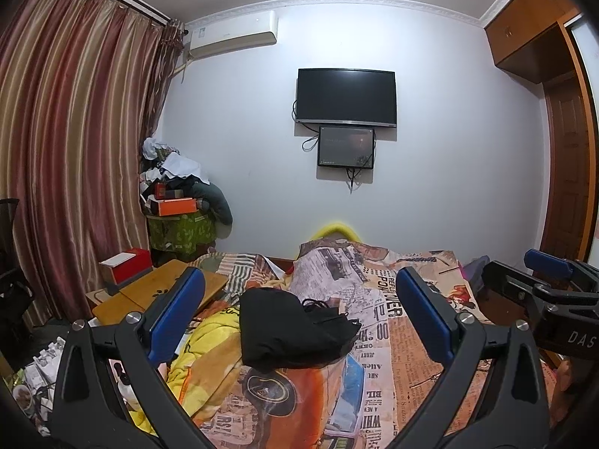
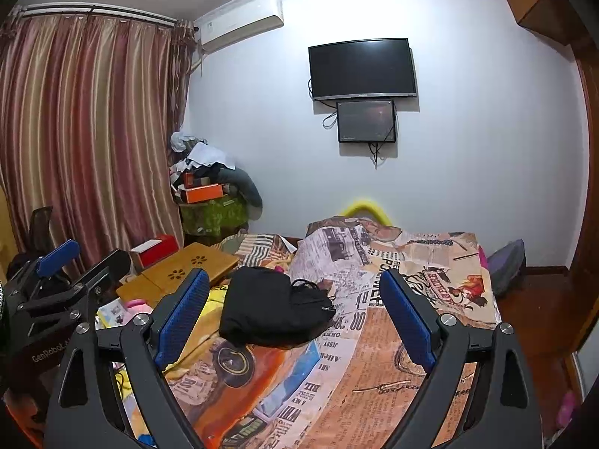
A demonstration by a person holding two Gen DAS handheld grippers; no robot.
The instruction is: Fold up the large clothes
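Both wrist views: same bed (image 1: pixel 411 374), wall-facing.

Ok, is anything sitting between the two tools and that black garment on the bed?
Nothing visible. The left tool and right tool hang open with the crumpled black garment directly ahead on the printed bedspread; only bare bedspread lies between.

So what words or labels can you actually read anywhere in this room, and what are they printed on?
"GenRobot", partly cut off, on the left gripper's black body, in the right wrist view.
"DAS", cut off, on the right gripper's body, in the left wrist view.
"POWER", upside down, on the newspaper-print bedspread.
"JERRY", "BILL", "WHILE": upside-down headline scraps on the bedspread; its smaller print is unreadable.
Air conditioner label: too small.
Monitor badge: too small.
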